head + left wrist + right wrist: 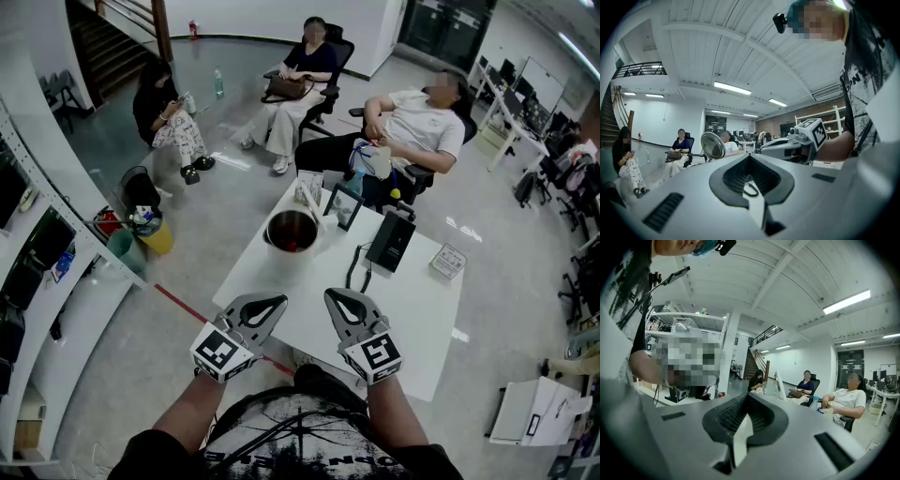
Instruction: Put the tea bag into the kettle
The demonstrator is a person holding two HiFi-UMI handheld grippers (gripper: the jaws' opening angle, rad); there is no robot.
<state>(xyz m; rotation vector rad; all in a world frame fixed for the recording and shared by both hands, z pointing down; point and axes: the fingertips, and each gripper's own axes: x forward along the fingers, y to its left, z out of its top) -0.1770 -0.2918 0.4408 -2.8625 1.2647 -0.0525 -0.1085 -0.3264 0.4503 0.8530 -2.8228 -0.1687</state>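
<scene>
While left gripper (277, 304) and right gripper (334, 298) jaws are held together, empty — tea bag (not made out): judged light, soft, tearable — best pinched by a corner.

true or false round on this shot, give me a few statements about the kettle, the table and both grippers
1. The kettle stands on the floor. False: it stands on the white table.
2. The left hand-held gripper and the right hand-held gripper both have their jaws together and hold nothing. True.
3. A lid covers the kettle. False: its top is open.
4. Three seated people are beyond the table. True.
</scene>
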